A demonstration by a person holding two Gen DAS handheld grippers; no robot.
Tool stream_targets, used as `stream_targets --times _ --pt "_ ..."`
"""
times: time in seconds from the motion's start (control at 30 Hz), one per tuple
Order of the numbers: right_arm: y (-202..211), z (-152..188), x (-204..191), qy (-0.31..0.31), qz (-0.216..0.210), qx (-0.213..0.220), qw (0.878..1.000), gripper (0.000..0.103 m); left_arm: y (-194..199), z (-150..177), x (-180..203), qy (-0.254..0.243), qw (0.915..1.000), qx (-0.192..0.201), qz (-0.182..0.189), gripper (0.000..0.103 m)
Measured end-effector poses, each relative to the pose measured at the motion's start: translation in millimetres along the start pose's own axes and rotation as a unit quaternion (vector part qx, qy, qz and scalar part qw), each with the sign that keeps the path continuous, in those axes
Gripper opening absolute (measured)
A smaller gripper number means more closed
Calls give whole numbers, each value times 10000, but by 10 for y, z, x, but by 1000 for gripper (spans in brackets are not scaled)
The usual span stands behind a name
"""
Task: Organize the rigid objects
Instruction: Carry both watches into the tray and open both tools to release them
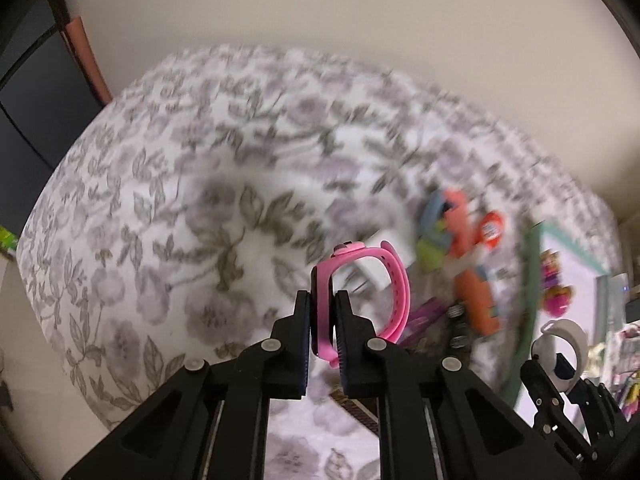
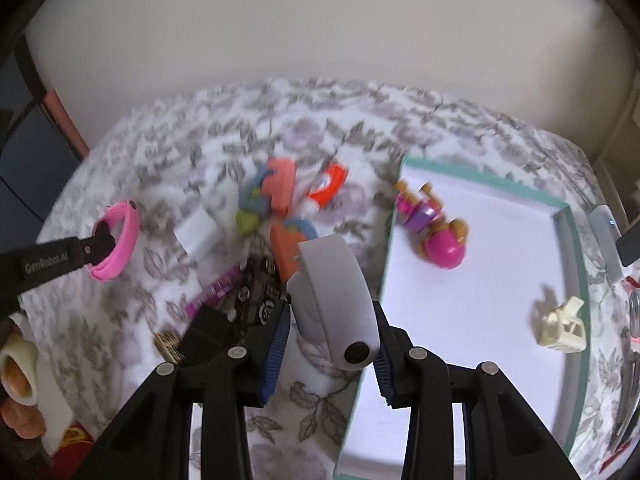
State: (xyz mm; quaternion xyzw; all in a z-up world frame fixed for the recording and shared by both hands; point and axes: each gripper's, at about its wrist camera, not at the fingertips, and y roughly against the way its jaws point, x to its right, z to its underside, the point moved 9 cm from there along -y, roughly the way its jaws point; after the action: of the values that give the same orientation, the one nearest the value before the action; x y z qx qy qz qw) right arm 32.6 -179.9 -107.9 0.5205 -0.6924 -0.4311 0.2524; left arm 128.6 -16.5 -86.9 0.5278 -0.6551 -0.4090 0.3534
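- The right gripper (image 2: 330, 334) clamps a grey watch band (image 2: 334, 300), raised over the floral cloth (image 2: 160, 152) at the tray's (image 2: 576, 264) green edge.
- The left gripper (image 1: 322, 314) is closed on a pink watch (image 1: 360, 292), held above the cloth; its arm reads "GenRobot.AI" in the right view.
- Motion blur smears the toy pile (image 2: 280, 208); a purple strip's (image 2: 212, 292) lettering and the black packet's (image 2: 258, 292) print are unreadable.
- Inside the tray lie a pink figure (image 2: 436, 236) and a cream clip (image 2: 562, 326), well apart.
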Motion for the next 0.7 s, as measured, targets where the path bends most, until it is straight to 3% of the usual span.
stream_targets --times 0.37,0.7 --pt "483 -126 588 -642 100 354 9973 41 429 55 807 -787 9933 618 576 12" --pt "633 134 1424 -1500 653 107 9865 41 425 551 1680 -1925 9741 494 1079 12"
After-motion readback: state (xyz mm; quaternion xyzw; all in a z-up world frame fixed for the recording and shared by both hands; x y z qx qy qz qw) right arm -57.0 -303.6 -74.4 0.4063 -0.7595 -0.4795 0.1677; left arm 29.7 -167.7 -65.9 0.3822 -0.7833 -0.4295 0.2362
